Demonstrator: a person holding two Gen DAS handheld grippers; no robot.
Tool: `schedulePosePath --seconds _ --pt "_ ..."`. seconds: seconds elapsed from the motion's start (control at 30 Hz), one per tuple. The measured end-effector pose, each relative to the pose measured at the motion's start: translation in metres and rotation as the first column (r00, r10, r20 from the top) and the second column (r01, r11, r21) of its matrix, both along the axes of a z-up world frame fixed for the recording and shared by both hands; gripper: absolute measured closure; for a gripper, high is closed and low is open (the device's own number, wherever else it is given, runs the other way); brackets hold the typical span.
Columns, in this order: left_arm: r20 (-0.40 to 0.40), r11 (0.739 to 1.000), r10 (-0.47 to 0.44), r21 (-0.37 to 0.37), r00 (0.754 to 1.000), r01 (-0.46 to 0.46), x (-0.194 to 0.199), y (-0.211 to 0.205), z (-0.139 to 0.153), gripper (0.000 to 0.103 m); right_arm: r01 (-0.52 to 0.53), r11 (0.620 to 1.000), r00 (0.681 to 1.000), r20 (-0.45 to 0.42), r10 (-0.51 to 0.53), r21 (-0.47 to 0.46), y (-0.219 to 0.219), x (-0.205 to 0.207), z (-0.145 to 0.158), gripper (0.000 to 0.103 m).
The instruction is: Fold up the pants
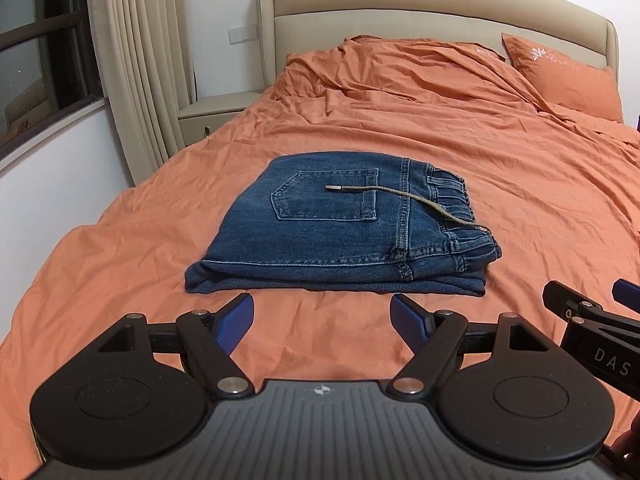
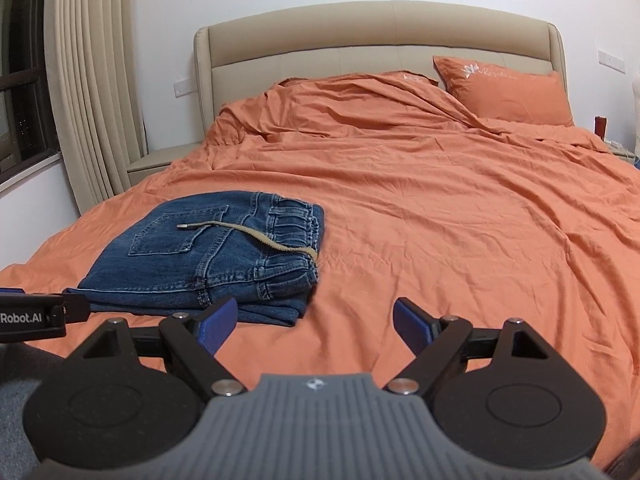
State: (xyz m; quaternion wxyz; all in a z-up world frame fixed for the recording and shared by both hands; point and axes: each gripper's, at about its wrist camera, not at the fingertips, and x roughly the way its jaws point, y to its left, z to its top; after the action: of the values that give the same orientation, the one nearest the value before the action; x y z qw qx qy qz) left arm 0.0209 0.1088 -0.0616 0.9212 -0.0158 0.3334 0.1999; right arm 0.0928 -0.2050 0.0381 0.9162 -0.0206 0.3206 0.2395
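Denim pants [image 1: 336,224], folded thick and floppy, look heavy; best pinched at the stacked near edge, just beyond both grippers' wide-open, empty fingers [image 1: 236,320].

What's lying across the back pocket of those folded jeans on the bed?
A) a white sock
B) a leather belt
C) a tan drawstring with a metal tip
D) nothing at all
C: a tan drawstring runs from the waistband across the pocket of the folded jeans, ending in a metal tip.
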Motion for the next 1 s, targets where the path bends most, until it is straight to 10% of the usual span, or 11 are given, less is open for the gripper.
schedulePosePath --seconds 1.0 --pt "-0.003 1.0 -0.008 0.004 1.0 0.008 0.0001 0.0018 0.0 0.012 -0.013 1.0 1.0 0.01 0.013 0.002 -0.0001 -0.0035 0.0009 0.021"
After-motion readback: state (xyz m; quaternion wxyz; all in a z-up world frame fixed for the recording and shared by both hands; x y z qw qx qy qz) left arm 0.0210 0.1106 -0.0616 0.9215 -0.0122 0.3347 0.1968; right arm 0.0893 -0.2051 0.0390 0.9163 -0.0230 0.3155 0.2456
